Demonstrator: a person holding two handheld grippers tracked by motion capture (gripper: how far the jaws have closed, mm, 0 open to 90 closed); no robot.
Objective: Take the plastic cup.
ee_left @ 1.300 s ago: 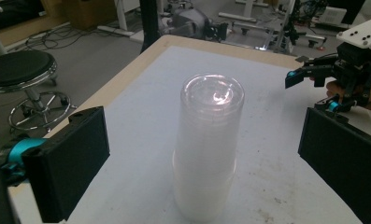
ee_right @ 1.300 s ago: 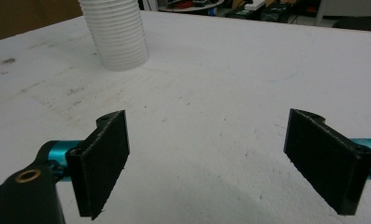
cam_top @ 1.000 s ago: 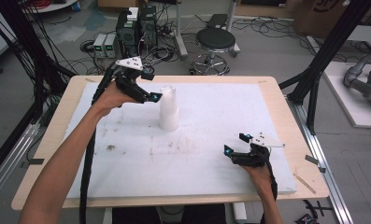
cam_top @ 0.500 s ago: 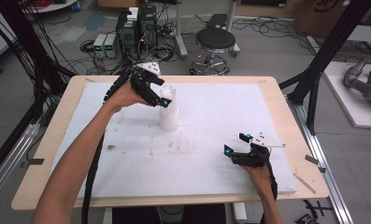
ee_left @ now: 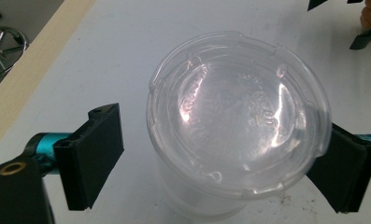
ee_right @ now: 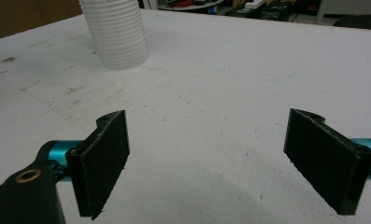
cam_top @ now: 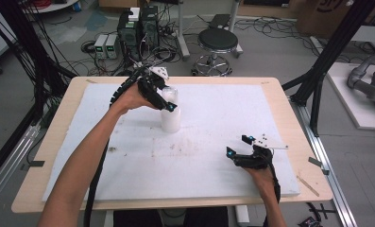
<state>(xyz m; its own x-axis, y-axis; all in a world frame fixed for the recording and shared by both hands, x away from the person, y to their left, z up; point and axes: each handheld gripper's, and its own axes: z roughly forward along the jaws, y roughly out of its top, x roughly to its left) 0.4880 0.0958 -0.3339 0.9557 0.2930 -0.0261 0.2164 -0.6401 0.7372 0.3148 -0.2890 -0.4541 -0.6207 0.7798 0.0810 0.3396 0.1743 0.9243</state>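
The high view looks forward and down over the whole table (cam_top: pixel 57 142) from the near side. The left gripper view looks steeply down, close above the clear cup stack (ee_left: pixel 237 116). The right gripper view looks low and level across the white mat (ee_right: pixel 230 70) toward that same stack (ee_right: pixel 115 32), which all three views share.

glossy clear plastic cups (ee_left: pixel 239 130) on matt white board (cam_top: pixel 213 161).

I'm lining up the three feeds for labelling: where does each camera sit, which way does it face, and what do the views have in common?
High view: above the person's side, looking forward and down on the table; both forearms, left gripper, right gripper.
Left gripper view: rides that gripper, looking down on the stack of clear cups; the jaws, just closing, flank it, a gap at one side.
Right gripper view: low, facing across the table; open jaws.
Shared: the cups appear in all three.
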